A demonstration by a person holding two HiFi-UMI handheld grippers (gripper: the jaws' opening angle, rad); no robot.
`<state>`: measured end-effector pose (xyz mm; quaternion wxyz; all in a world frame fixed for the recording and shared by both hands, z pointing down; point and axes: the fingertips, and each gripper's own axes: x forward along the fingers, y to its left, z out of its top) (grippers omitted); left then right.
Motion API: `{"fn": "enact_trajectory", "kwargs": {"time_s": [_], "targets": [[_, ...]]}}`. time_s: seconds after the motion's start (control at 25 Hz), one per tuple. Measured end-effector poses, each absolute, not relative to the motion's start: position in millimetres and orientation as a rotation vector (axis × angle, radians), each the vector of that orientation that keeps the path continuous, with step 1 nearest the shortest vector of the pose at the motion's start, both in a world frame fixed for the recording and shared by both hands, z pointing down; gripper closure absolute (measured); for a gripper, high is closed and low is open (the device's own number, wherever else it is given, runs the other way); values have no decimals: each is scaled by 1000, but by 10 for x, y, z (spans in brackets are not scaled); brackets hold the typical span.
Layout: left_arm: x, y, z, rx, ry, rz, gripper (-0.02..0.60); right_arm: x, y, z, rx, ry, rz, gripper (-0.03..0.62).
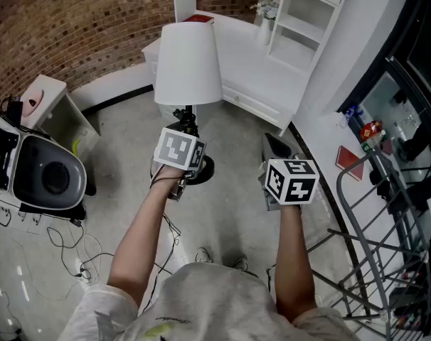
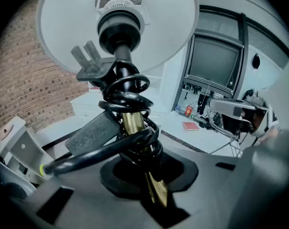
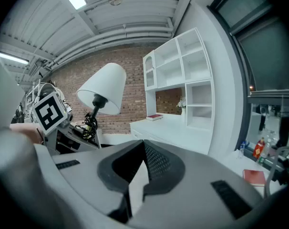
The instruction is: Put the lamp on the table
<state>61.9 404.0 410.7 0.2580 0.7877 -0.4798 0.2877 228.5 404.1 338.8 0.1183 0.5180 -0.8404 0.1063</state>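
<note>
The lamp (image 1: 188, 62) is held by the left gripper (image 1: 189, 128). Its jaws are closed on the brass stem (image 2: 133, 123), below the loops of a black cord (image 2: 128, 90) that is wound several times around the stem directly in front of this gripper. The plug (image 2: 90, 65) of the cord is seen sticking out above the loops, just under the white shade (image 2: 173, 27). The shade is found above and ahead of the left gripper, and the black base (image 1: 203, 170) is seen under it.

The lamp is carried over the grey floor (image 1: 230, 212) and is not yet placed on the white tabletop (image 1: 240, 62), which lies ahead of both grippers, beyond the shade. A red book (image 1: 199, 18) is seen on the far part of this tabletop. White shelves (image 1: 301, 16) are standing ahead and to the right of the right gripper (image 1: 276, 146).

The right gripper is held beside the left one, on its right, apart from the lamp. Its jaws are together at the tips and nothing is gripped between them. From this gripper the lamp is seen to the left, tilted.
</note>
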Motion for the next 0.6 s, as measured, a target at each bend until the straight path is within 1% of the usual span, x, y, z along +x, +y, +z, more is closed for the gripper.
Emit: {"fn": "enact_trajectory", "kwargs": {"time_s": [0.6], "targets": [[307, 4024, 4097, 2165, -1263, 812, 496, 1953, 4037, 3298, 1471, -2463, 230, 591]]}}
